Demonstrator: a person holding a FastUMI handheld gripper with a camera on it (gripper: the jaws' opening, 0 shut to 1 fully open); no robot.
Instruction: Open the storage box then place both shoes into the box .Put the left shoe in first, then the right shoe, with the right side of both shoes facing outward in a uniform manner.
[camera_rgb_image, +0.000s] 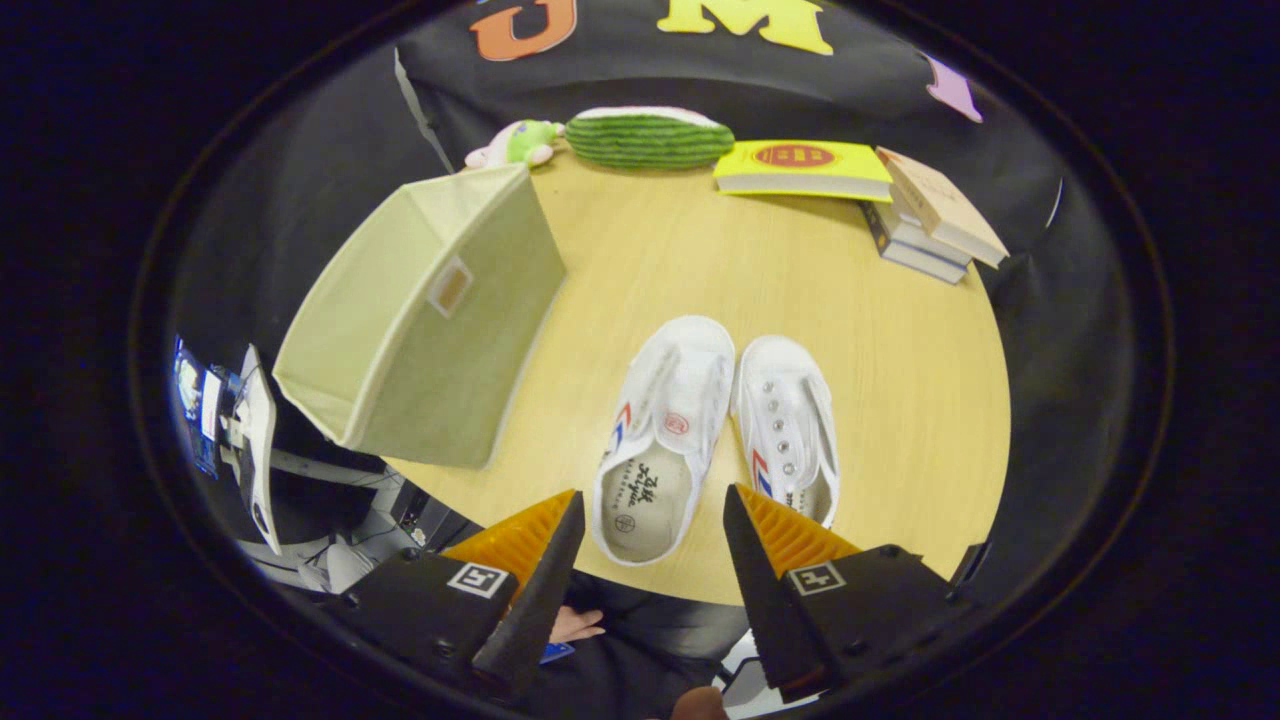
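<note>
Both shoes (715, 430) between open fingers (545, 560).

The round table (900, 400) looks like smooth pale wood. The square beige storage box (420, 320) is matt cloth. Two white canvas shoes (720, 430) look soft. The open gripper (655, 540) has ridged finger pads.

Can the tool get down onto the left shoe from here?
Probably yes. The tool is open, the left shoe lies between its fingers, nothing covers it, and the right shoe sits just beside.
</note>
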